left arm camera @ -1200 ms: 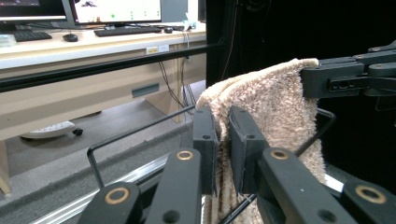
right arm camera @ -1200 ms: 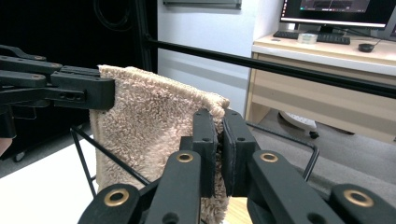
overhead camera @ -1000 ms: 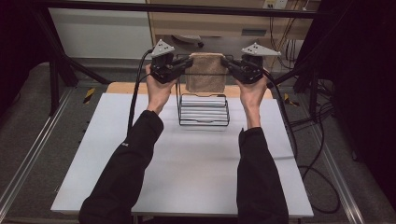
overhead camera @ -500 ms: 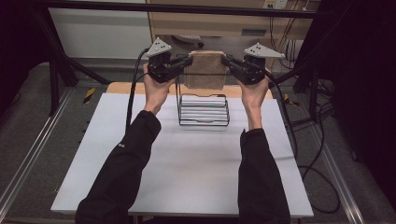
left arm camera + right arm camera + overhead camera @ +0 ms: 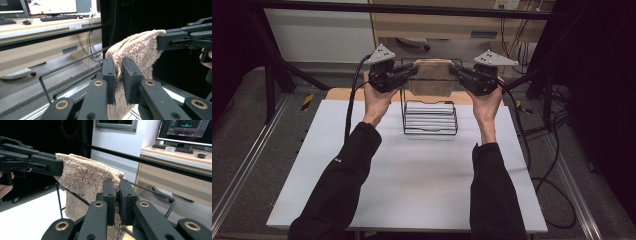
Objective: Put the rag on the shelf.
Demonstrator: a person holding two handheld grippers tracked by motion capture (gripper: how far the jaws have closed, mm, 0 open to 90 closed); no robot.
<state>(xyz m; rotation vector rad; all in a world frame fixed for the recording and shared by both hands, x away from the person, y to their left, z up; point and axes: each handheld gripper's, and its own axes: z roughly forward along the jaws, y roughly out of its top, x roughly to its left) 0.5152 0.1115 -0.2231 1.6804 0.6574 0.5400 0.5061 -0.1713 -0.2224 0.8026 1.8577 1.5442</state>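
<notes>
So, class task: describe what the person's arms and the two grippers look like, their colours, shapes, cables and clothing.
Both forearms wear long black sleeves. The left gripper and right gripper are black, each topped by a grey three-cornered plate with small dark dots. A black cable trails from each. Up close, the flat black jaws sit on black links with brass-coloured pivot rings.

Beige terry-cloth towel (image 5: 430,76), folded double, held aloft and stretched level between the two tools. The left tool (image 5: 119,82) is clamped on one top corner, the right tool (image 5: 117,201) on the other. The cloth hangs straight down from both tools as a short flat panel, its looped pile visible, the lower edge free above the black wire rack (image 5: 430,118).
</notes>
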